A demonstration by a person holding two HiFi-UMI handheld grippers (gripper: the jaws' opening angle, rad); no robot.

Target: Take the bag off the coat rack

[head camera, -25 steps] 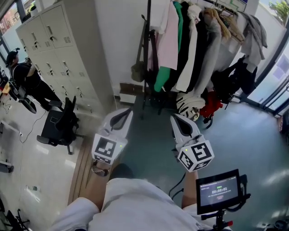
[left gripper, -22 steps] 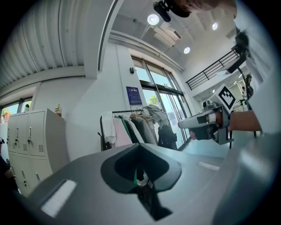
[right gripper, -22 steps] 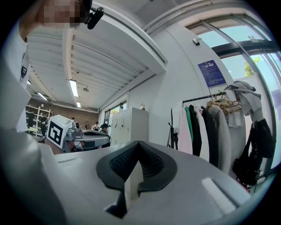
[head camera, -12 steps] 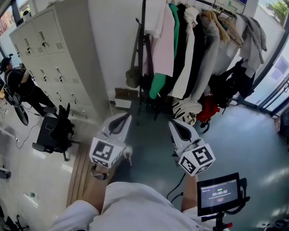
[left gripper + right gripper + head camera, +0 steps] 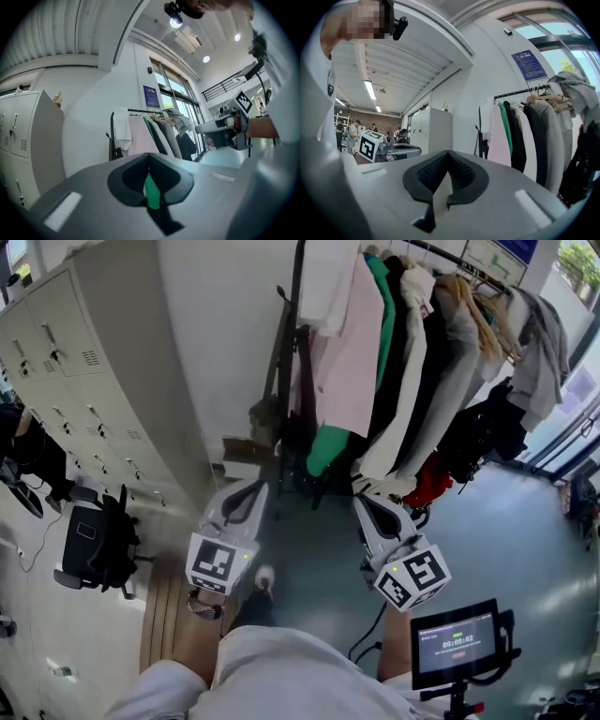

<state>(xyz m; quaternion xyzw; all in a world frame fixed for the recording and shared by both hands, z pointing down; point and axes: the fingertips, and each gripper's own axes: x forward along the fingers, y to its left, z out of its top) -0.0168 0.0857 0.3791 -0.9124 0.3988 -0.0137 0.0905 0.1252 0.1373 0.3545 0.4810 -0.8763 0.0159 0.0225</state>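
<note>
Grey-green floor (image 5: 314, 549), white wall, lockers (image 5: 66, 362) on the left. Olive bag (image 5: 264, 418) hangs on the black end post of the coat rack (image 5: 292, 334), beside a pink garment (image 5: 342, 362). Left gripper (image 5: 251, 487) and right gripper (image 5: 367, 504) are level, side by side, aimed at the rack. Both have jaws closed, nothing held, well apart from the bag. Bare floor between them and the rack. Office chair (image 5: 94, 549) off to the left.

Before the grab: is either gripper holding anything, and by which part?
Nothing: left gripper and right gripper are shut, empty; the olive fabric bag hangs on the black metal rack.
</note>
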